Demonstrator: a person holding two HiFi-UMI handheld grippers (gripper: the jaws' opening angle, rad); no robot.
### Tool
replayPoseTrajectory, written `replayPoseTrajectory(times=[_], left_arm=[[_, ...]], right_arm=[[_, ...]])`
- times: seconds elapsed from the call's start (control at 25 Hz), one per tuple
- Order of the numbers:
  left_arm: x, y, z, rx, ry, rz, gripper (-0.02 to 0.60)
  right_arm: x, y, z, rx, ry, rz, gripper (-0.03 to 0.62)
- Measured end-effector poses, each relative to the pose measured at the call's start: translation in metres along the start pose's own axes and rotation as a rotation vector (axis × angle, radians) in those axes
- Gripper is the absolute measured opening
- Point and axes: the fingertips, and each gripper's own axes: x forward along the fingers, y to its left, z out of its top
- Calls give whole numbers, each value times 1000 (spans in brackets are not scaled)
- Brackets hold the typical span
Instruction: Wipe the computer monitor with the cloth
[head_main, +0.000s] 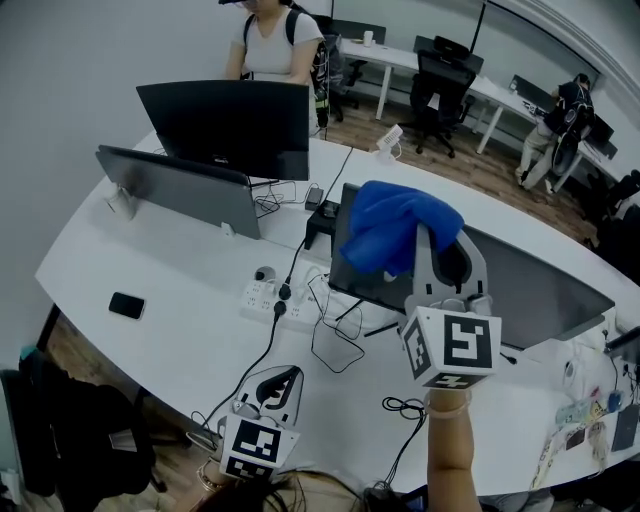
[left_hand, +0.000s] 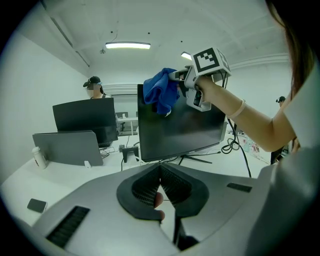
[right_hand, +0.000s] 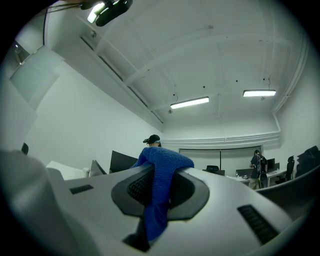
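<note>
1. The white desk (head_main: 150, 260) carries the computer monitor (left_hand: 185, 127).
2. Your blue cloth (left_hand: 160, 92) is bunched at the monitor's upper left corner.
3. Your right gripper (head_main: 440, 262) clamps that cloth there.
4. Your left gripper (left_hand: 160, 182), jaws together on nothing, hangs low before the monitor.

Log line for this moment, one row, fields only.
right gripper: shut on blue cloth, at monitor top-left corner | left gripper: shut, empty, low by desk edge | wipe: contact unclear

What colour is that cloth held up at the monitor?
Bright blue. The cloth shows best in the head view.
</note>
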Motion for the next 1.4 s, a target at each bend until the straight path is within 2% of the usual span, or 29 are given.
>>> replayPoseTrajectory(times=[0.64,0.84,1.16,1.4], left_arm=[[-3,-49,-6,-46,15,93,8],[-1,-64,-10,-64,26,101,8],[2,-58,-2,-30,10,71,8],[9,-45,1,-9,2,-1,8]], right_arm=[[-10,-24,0,37,-24,71,51],[-14,-32,-1,49,-36,83,51],[-18,-41,-4,66,-37,29,51],[-19,-42,-5,44,-28,-34,51]])
